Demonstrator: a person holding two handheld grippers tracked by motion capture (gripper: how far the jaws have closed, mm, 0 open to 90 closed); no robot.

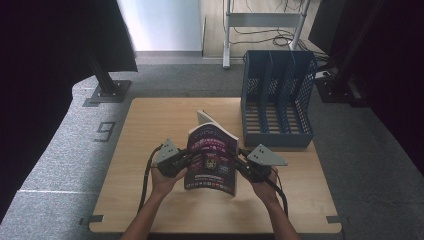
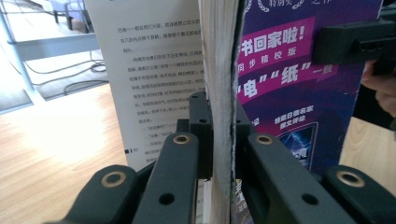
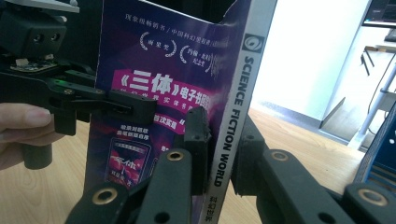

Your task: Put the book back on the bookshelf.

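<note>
Hands held one magazine (image 1: 212, 159) upright over the wooden table (image 1: 150, 130), just in front of the blue file rack (image 1: 276, 98) and a little to its near-left. One left gripper (image 1: 186, 159) was clamped on the open page edge, the side away from the rack; the left gripper view showed its jaws pressed tight against the stack of pages (image 2: 219, 93). One right gripper (image 1: 240, 161) was clamped on the spine (image 3: 232, 112), the side nearer the rack, with the printed words SCIENCE FICTION WORLD running between its jaws. The magazine looked light, thin and floppy, with a glossy purple cover that would likely slip and bend. Its back pages were already fanning loose toward the rack, so a hold on the stiffer spine seemed safest. Count: one magazine, two grippers, one rack with three slots.
</note>
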